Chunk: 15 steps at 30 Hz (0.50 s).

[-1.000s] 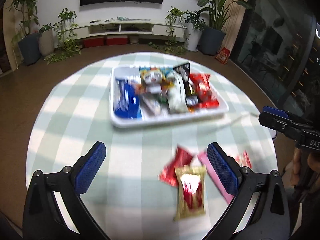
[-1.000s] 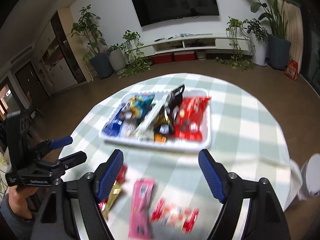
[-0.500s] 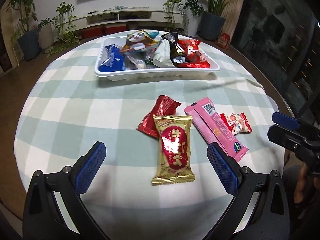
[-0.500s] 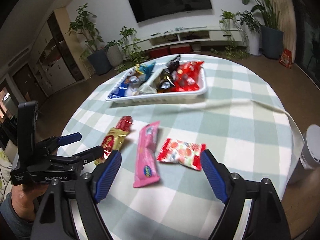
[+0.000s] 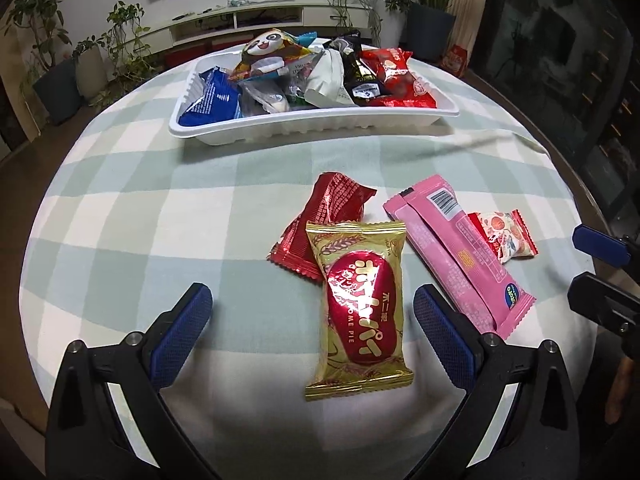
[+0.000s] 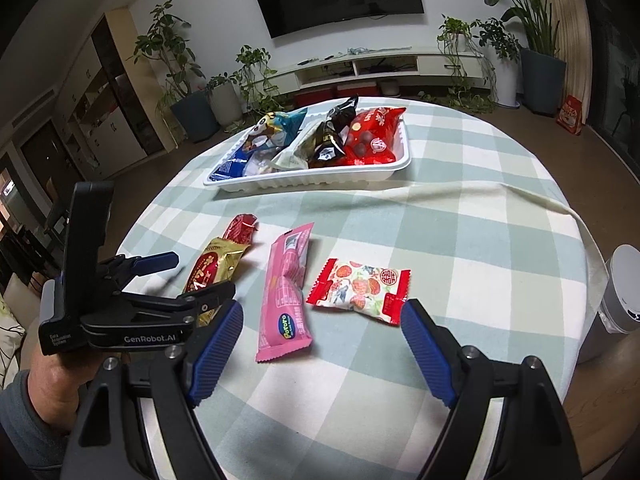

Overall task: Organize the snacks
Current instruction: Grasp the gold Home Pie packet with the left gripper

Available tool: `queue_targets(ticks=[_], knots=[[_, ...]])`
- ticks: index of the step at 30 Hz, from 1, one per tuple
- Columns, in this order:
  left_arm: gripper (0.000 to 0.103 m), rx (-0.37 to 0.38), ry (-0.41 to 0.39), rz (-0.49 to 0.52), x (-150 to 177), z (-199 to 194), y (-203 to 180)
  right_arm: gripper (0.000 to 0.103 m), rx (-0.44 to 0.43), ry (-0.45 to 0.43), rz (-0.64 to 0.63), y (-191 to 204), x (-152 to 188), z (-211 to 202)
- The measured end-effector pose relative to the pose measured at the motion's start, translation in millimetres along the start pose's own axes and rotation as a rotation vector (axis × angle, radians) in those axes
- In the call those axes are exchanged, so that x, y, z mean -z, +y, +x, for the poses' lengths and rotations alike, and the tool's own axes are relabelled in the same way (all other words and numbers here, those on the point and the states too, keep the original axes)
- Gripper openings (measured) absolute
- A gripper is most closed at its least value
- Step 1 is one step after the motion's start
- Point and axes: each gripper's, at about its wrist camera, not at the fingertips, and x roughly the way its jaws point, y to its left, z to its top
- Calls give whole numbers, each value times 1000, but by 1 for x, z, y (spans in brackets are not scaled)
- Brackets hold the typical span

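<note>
Left gripper (image 5: 312, 326) gaping, empty, straddling gold packet (image 5: 362, 308) for pickup | pink bar (image 6: 286, 292) lying loose mid-cloth | right gripper (image 6: 322, 354) gaping, empty, nearing strawberry packet (image 6: 360, 286) | tray (image 6: 320, 178) waiting beyond.

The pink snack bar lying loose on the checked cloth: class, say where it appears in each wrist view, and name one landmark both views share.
Left wrist view: the pink snack bar lies right of centre, slanting toward the lower right, between the gold packet and the small strawberry-print packet.
Right wrist view: it lies left of centre, nearly upright in the picture.
Shared landmark: the white tray of snacks beyond it.
</note>
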Motion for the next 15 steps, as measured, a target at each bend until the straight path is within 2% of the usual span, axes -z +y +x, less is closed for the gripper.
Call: queue_targets(ticks=[2, 4, 5, 7, 9, 11, 13, 15], knots=[[100, -6, 24, 9, 0, 5, 0, 83, 1, 5, -2, 1, 0, 1], [84, 1, 34, 12, 1, 8, 0, 83, 0, 6, -3, 1, 0, 1], [81, 7, 35, 10, 1, 9, 1, 83, 3, 5, -7, 2, -1, 0], [68, 10, 24, -1, 1, 8, 2, 83, 13, 3, -17, 4, -1, 0], [64, 13, 23, -4, 0, 8, 3, 83, 17, 8, -26, 6, -1, 1], [53, 26, 17, -7, 0, 8, 5, 83, 21, 14, -33, 7, -2, 2], [30, 25, 14, -6, 0, 6, 5, 83, 28, 20, -47, 10, -3, 3], [30, 42, 14, -22, 0, 6, 10, 83, 34, 19, -60, 15, -5, 4]])
